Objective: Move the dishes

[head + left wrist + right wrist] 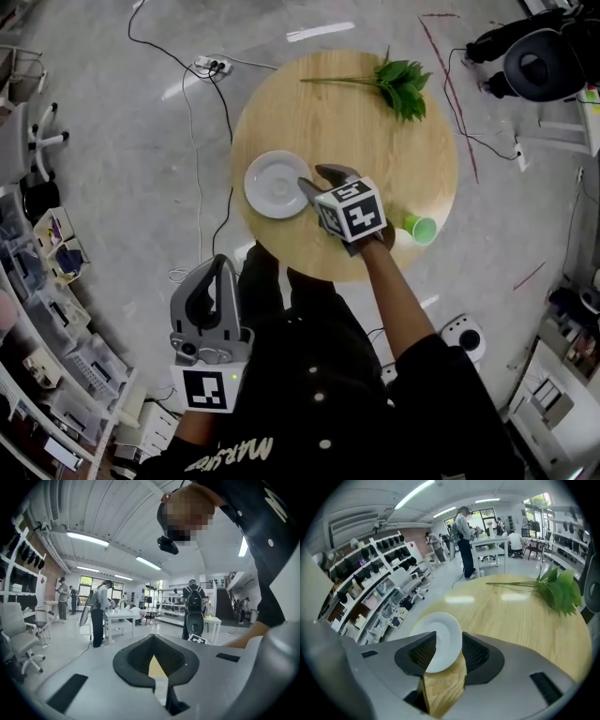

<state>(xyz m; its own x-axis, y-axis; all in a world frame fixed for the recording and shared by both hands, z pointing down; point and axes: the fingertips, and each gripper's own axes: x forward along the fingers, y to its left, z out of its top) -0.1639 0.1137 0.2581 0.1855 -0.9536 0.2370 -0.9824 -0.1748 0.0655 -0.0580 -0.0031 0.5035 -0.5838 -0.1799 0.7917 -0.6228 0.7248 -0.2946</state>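
My right gripper (321, 180) is over the round wooden table (347, 122), tilted down at the white plate (274, 183). Its jaws stand apart and grip nothing. In the right gripper view (449, 637) the plate (437, 631) lies flat on the wood and shows in the gap between the two jaws. From the head view the tips are at the plate's right rim (I cannot tell whether they touch it). The plate sits on the left part of the table, close to the edge nearest me.

My left gripper (217, 264) is off the table, low at my left side over the floor. In the left gripper view (152, 638) its tips are closed together, and it is empty.

A small green cup (421, 228) lies near the table's right edge, just beside my right wrist. A leafy green sprig (401, 86) rests on the far side, well apart from the plate.
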